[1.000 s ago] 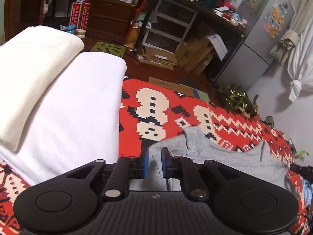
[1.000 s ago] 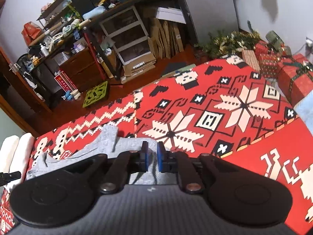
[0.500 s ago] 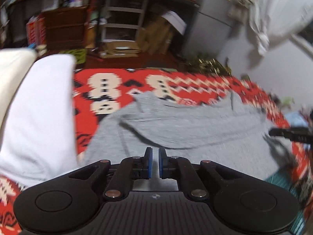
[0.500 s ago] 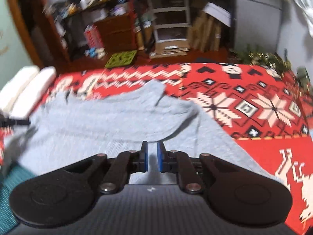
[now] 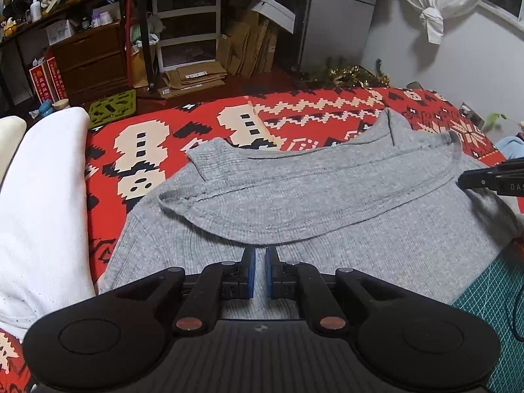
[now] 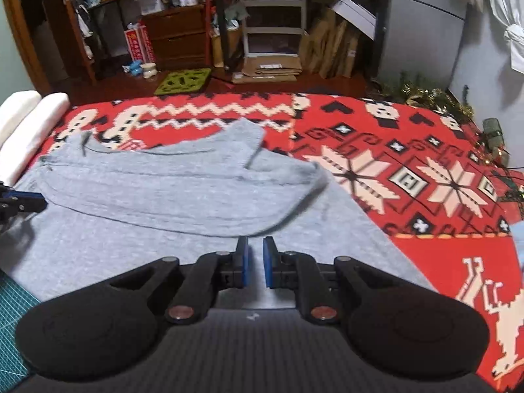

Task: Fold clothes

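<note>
So the grey shirt (image 5: 327, 249) is spread on the red patterned blanket (image 5: 203, 124), and one fold looks done: the far part is laid back over the body with its hem curving across the middle. Sleeves and the final halving seem left. The left gripper (image 5: 259, 273) and right gripper (image 6: 254, 262) are both narrowly parted, nothing pinched, hovering at the near edge.

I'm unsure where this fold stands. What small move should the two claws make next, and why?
Probably lower both and let go. The grey shirt's far part already lies doubled toward the near edge, and the left claw and right claw sit at its near edge, jaws a narrow gap apart.
</note>
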Demonstrator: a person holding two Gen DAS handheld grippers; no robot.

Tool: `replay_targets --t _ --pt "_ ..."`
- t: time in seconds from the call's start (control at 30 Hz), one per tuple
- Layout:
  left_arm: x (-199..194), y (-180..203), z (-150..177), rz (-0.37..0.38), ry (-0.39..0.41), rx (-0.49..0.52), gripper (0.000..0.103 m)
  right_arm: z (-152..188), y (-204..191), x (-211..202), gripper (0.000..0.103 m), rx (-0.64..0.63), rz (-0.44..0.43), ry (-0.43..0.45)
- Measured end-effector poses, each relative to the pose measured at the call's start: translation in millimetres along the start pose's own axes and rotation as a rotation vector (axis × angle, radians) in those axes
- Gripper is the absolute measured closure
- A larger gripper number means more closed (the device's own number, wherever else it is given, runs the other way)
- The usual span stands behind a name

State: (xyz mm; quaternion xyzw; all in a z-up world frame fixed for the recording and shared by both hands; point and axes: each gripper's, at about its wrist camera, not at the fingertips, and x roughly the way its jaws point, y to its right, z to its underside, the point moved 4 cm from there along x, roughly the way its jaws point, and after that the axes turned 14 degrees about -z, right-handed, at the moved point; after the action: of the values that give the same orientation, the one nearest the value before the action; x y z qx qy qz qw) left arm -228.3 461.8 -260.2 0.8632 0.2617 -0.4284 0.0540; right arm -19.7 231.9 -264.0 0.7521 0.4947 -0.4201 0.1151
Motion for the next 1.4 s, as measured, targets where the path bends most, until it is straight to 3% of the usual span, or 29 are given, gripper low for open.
replay_targets --t 0.17,0.4,0.6,0.73,0.97,1.1,1.4 --pt "2.4 4.7 -3.8 0.003 0.003 0.014 0.097 -2.8 3.6 6.1 0.091 -0.022 0.004 -0.003" --pt "10.4 2.6 -24.3 -0.010 0.020 -0.020 0.097 -33.4 17.1 21.2 0.091 0.072 -0.034 0.055" --pt "19.2 -8.9 -43.3 -0.019 0.028 -0.115 0.097 -50.8 40.2 23.9 0.091 0.196 -0.046 0.130" --pt "16.3 -20.8 -47.0 -0.008 0.039 -0.187 0.097 -45.3 37.1 10.3 0.091 0.188 -0.066 0.140" --pt "1.9 -33.6 -38.1 0.015 0.032 -0.215 0.097 -12.6 -1.3 8.2 0.091 0.033 -0.095 -0.006" --pt "-3.5 -31.5 -24.2 0.039 -0.019 -0.208 0.097 -12.6 -13.6 21.8 0.091 -0.037 -0.079 -0.031" --pt "-6.0 -22.3 -4.6 0.054 -0.061 -0.159 0.097 -59.2 17.8 46.0 0.091 0.137 -0.068 0.109"
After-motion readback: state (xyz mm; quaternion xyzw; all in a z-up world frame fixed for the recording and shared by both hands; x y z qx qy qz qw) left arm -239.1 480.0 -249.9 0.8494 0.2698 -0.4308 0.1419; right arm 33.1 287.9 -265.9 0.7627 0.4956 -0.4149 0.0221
